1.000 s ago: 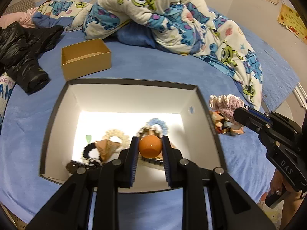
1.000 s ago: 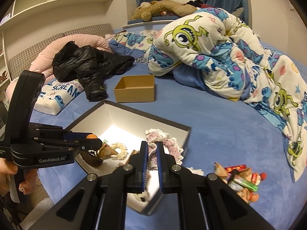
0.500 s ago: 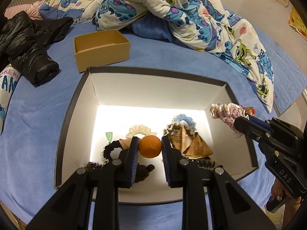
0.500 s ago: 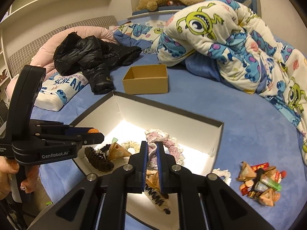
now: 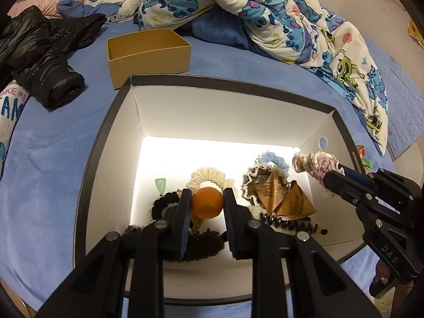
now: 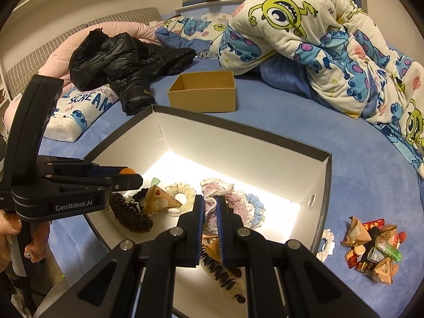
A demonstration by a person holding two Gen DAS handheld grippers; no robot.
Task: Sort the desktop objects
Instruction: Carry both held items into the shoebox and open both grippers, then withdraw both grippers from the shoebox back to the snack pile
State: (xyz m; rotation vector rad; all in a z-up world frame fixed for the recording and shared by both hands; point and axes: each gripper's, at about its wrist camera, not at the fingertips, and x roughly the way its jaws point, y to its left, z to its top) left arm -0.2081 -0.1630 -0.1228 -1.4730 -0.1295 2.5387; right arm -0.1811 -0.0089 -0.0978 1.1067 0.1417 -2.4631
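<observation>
My left gripper (image 5: 207, 203) is shut on an orange ball (image 5: 207, 202) and holds it over the big white box with a dark rim (image 5: 228, 116). My right gripper (image 6: 210, 209) is shut on a pink crocheted scrunchie (image 6: 210, 203), also above the box (image 6: 238, 137); it shows at the right in the left wrist view (image 5: 315, 165). Inside the box lie scrunchies, brown hair clips (image 6: 131, 216) and tan paper wedges (image 5: 287, 198). The left gripper shows in the right wrist view (image 6: 132, 179).
A small open cardboard box (image 5: 148, 51) stands behind the big box. A black jacket (image 5: 45, 50) lies at left, a cartoon blanket (image 5: 278, 18) at back right. A pile of wrapped snacks (image 6: 373, 249) and a white scrunchie (image 6: 327, 243) lie right of the box.
Both grippers have moved forward over the big box with their objects still held. The box now fills more of both views.
</observation>
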